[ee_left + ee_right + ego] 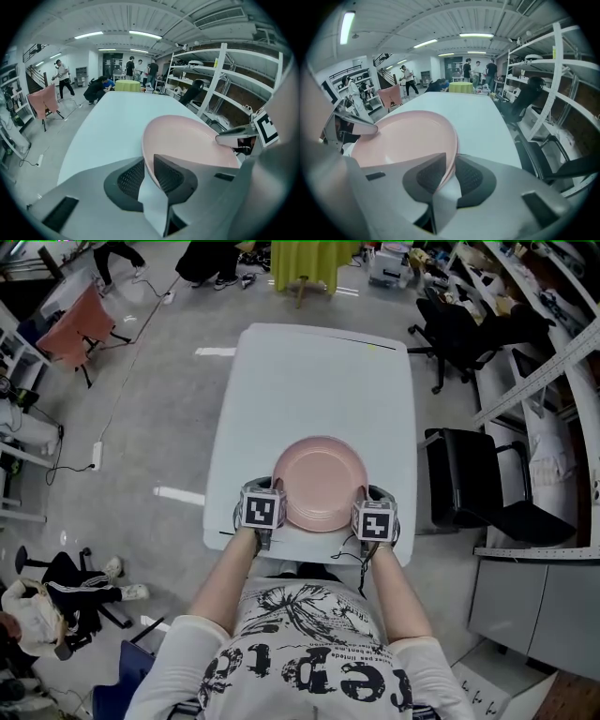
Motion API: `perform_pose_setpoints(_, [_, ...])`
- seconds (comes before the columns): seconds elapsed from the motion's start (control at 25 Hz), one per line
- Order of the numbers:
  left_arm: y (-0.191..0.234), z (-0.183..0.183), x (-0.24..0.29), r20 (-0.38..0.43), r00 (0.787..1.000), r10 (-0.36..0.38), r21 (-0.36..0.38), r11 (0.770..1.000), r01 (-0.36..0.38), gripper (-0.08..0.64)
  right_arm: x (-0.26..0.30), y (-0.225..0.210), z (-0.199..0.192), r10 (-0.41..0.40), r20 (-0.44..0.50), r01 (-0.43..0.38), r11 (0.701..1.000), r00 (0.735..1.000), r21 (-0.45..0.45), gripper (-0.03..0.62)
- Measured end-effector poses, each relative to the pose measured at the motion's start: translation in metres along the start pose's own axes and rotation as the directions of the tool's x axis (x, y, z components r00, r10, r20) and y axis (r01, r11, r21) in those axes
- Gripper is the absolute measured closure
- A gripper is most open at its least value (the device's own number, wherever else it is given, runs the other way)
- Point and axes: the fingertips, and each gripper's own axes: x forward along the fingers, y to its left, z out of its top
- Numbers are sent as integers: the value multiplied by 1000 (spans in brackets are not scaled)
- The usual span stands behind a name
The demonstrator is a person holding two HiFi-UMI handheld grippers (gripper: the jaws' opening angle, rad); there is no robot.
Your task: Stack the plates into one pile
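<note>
A pink plate [319, 482] lies near the front edge of the white table [319, 381]; a second rim under it in the right gripper view suggests a pile. My left gripper [278, 489] holds its left rim and my right gripper [364, 495] its right rim. In the left gripper view the plate [187, 140] has its rim wedged between the pads of my left gripper [149, 161], touching both. The right gripper view shows the same plate [408, 136], with its rim filling the gap in my right gripper [451, 161].
A black office chair [469, 479] stands close to the table's right side, with metal shelving [553, 362] behind it. A yellow-green round table [305, 263] and several people are past the table's far end. A pink-draped chair [80, 324] stands far left.
</note>
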Motion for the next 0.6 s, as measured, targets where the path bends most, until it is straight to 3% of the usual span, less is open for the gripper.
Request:
perform_pose_setpoints(0.16, [4,2,0,3,1000,12,-50,999,-12,492,5,-1,-2,-8,-20,7,999,1000,-36,514])
perform_pose_setpoints(0.4, [7,2,10,22,999,42,-46,998,-40,492,14,-4,3,-23,0,23,998,1000,-66,512])
perform_pose_setpoints(0.6, [4,4,15,16,1000,15,-84,996,-13,485,21,-9,0,54,-25,-54,998,998,14,509])
